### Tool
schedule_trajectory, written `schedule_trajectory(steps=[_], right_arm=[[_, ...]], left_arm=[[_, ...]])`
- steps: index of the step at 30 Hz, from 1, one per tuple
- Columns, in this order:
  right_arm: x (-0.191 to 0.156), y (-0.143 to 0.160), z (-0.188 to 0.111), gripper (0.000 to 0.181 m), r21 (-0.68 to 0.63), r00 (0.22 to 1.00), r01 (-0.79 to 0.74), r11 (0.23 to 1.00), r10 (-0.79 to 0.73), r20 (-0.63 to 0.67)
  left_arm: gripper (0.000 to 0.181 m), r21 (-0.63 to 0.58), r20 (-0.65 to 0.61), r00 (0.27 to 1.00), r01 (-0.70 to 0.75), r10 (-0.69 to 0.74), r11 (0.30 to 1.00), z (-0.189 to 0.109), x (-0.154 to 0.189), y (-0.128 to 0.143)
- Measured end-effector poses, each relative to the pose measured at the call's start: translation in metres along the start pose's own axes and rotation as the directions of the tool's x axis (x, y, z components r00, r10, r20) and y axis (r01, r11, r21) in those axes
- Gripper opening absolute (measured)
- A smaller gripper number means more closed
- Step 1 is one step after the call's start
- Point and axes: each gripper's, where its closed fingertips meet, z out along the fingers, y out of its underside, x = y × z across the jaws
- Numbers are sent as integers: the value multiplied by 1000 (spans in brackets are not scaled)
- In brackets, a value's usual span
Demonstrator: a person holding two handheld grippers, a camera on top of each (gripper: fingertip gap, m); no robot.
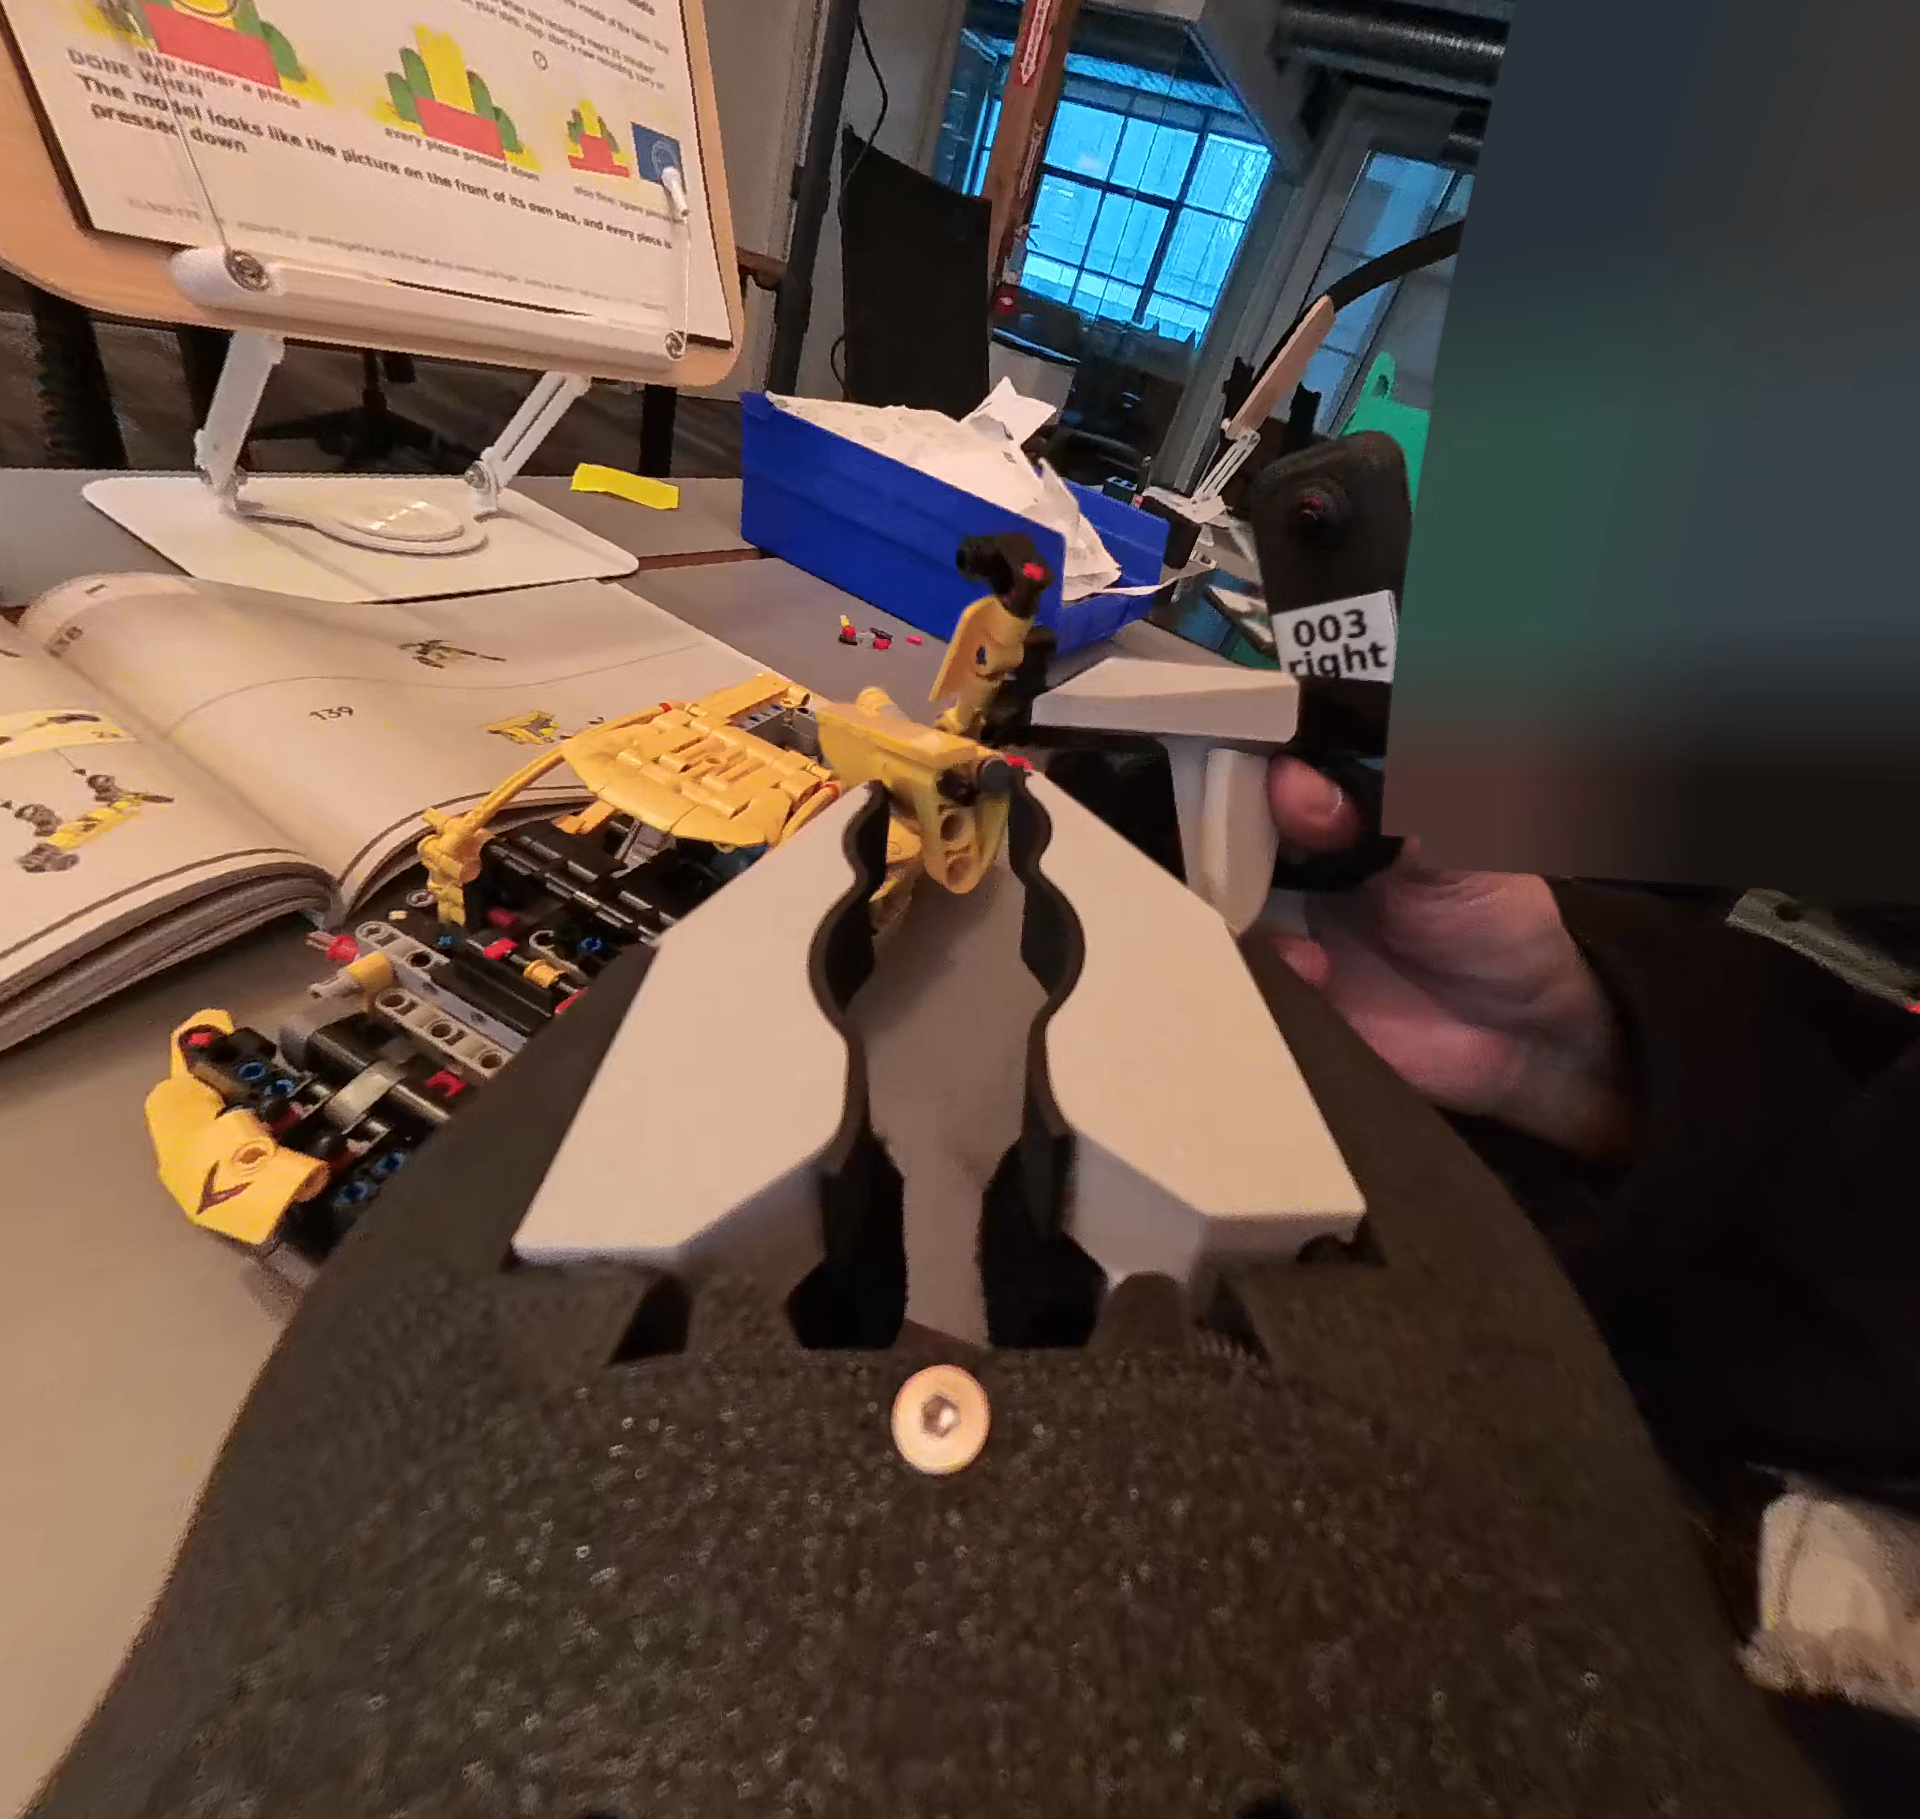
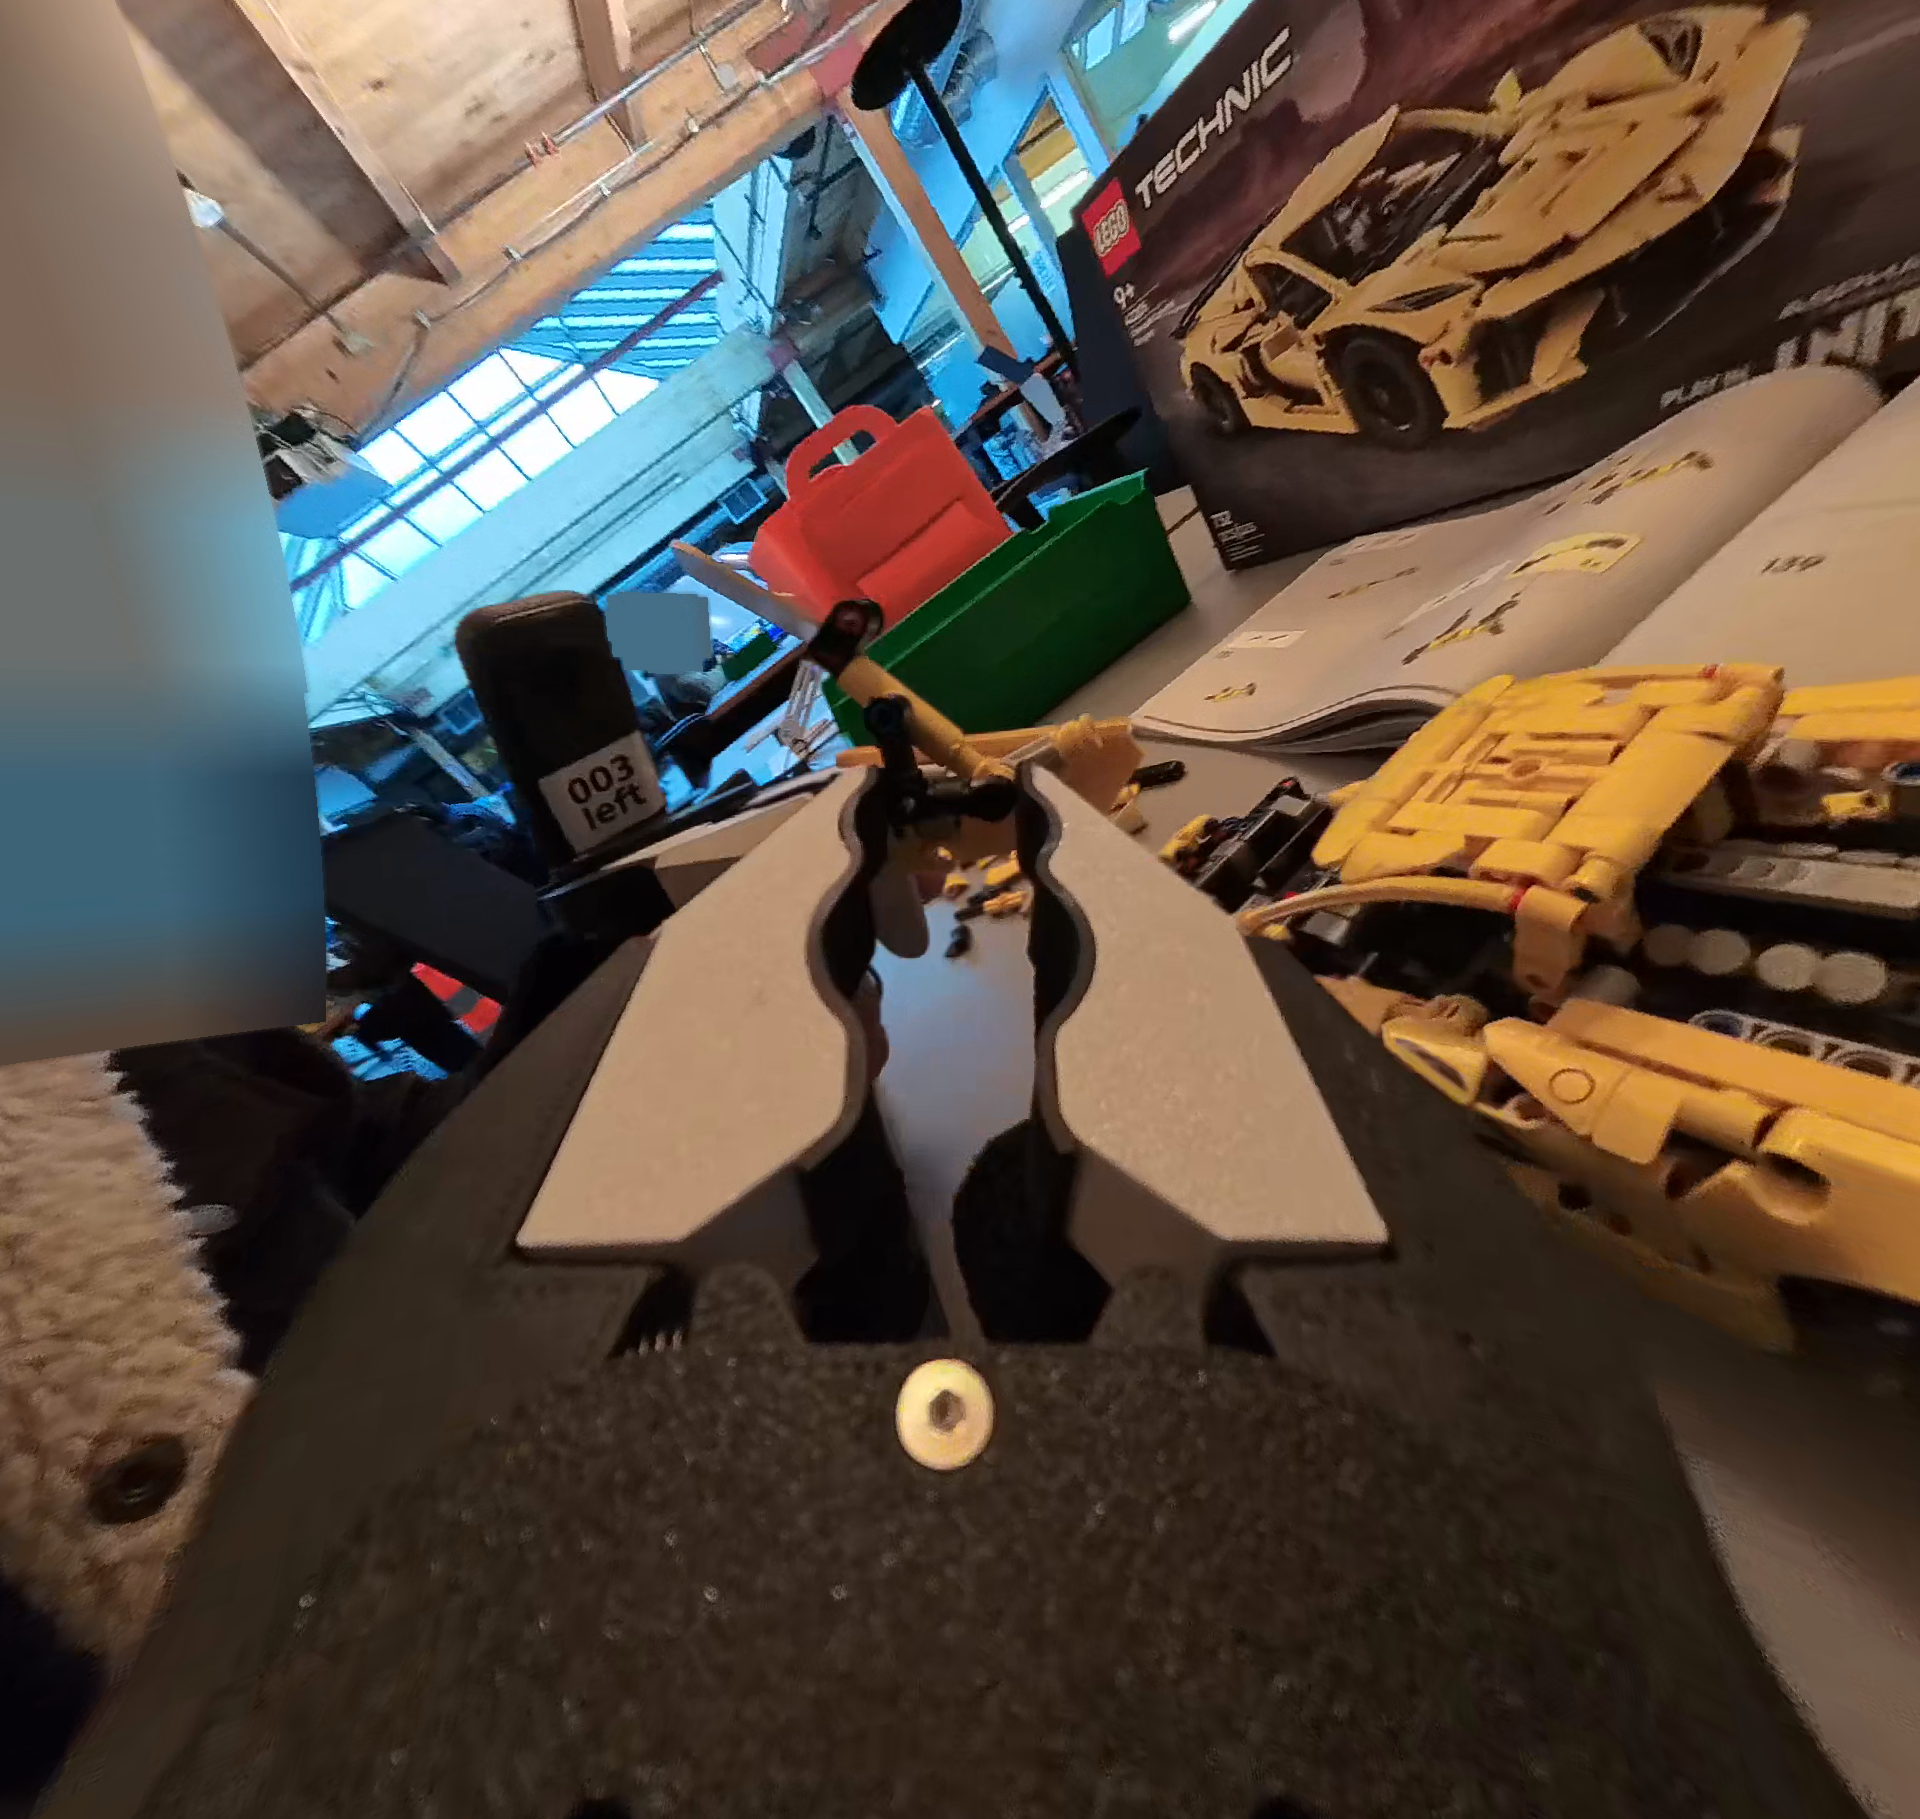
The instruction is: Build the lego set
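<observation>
Both my claws, left gripper point(image 1: 943, 793) and right gripper point(image 2: 943, 803), pinch one yellow sub-assembly point(image 1: 961, 730) at centre frame; car body point(image 1: 665, 782) looks half built, many loose pieces point(image 2: 982, 896) remain.

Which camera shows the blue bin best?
The left wrist view: the blue bin stands on the table behind the yellow car, holding crumpled paper. The right wrist view shows none of it, only a green bin.

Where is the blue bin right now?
In the left wrist view the blue bin sits on the table at the back, right of the white document stand, behind the yellow car model.
</observation>
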Motion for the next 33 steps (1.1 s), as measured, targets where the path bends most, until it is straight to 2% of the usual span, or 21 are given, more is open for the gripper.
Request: schedule_trajectory(steps=[2,5,10,13,15,17,20,22,24,26,29,33], right_arm=[[-1,1,-1,23,-19,1000,29,999,-29,3],[-4,4,-3,23,-92,976,213,973,-216,-21],[-5,12,-8,23,-246,849,508,825,-528,-18],[-4,19,-10,23,-319,775,600,734,-631,5],[-3,20,-11,23,-329,768,608,723,-641,10],[-7,14,-11,23,-271,824,547,792,-567,6],[-10,5,-11,23,-162,954,299,940,-298,33],[-10,1,-13,23,-127,989,135,983,-126,75],[-9,2,-15,23,-131,993,17,991,-2,114],[-11,5,-15,23,-144,986,-55,988,76,149],[-20,14,-13,23,-200,960,-142,969,184,212],[-24,17,-13,23,-223,934,-204,953,258,249]], left_arm=[[22,-15,-17,1000,8,-8,1000,-1,1,2],[20,-49,-89,992,81,-85,996,-3,4,6],[18,-119,-169,971,149,-168,982,-4,10,15],[18,-156,-173,976,104,-131,982,-5,11,20],[18,-167,-170,980,70,-99,983,-5,11,22],[19,-142,-169,983,43,-67,989,-4,13,18],[22,-86,-183,983,-47,30,995,-6,20,9],[41,-85,-197,974,-127,109,988,-7,25,10],[53,-122,-203,963,-206,178,971,-9,25,17],[53,-116,-200,941,-300,274,947,-11,25,19],[53,-114,-152,866,-494,476,862,-14,21,21],[53,-185,-165,746,-666,645,723,-17,14,40]])
